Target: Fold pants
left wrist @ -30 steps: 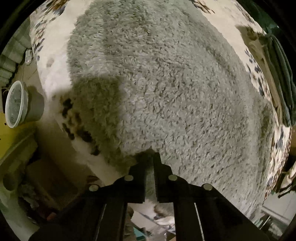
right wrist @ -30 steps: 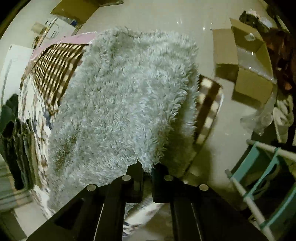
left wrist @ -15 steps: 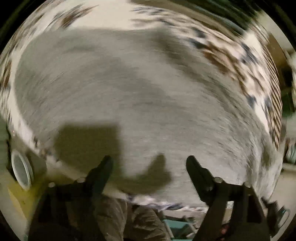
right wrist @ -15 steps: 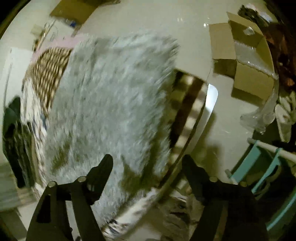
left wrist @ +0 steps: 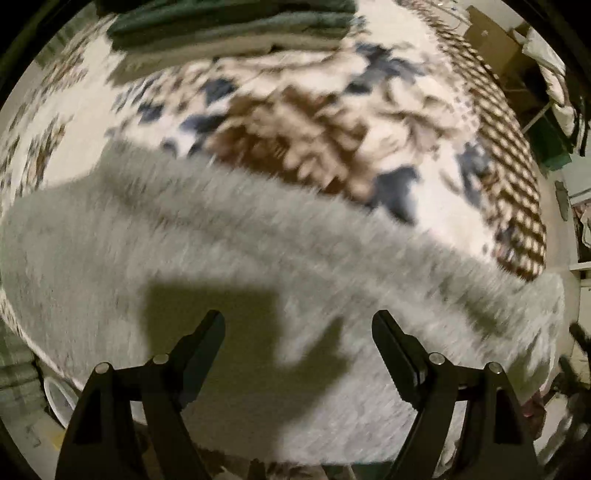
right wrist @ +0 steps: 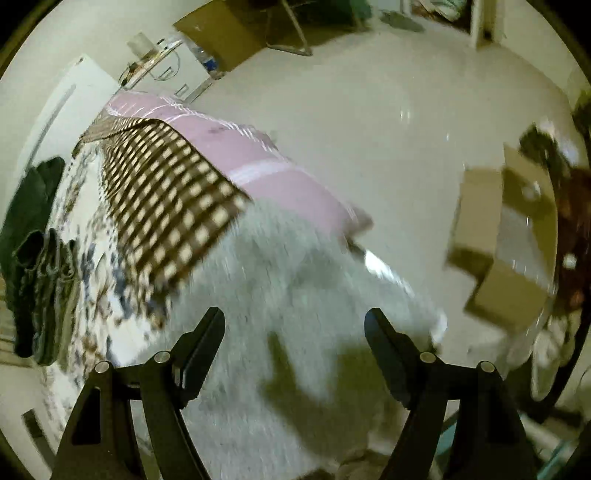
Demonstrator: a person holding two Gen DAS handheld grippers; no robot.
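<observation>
The grey fleece pants [left wrist: 229,266] lie folded on the patterned bedspread [left wrist: 295,110], blurred by motion. They also show in the right wrist view [right wrist: 295,295], reaching the bed's near edge. My left gripper [left wrist: 298,325] is open and empty above the pants. My right gripper [right wrist: 294,323] is open and empty above the same pants, near their right edge.
A stack of folded dark green clothes [left wrist: 229,22] lies at the far side of the bed, also seen in the right wrist view [right wrist: 33,236]. A pink sheet [right wrist: 258,162] covers the mattress end. Cardboard boxes [right wrist: 502,251] stand on the pale floor [right wrist: 369,92].
Both grippers were shut on the pants' edge a second ago; they opened, let go and pulled back upward. The views have swung across the bed.
</observation>
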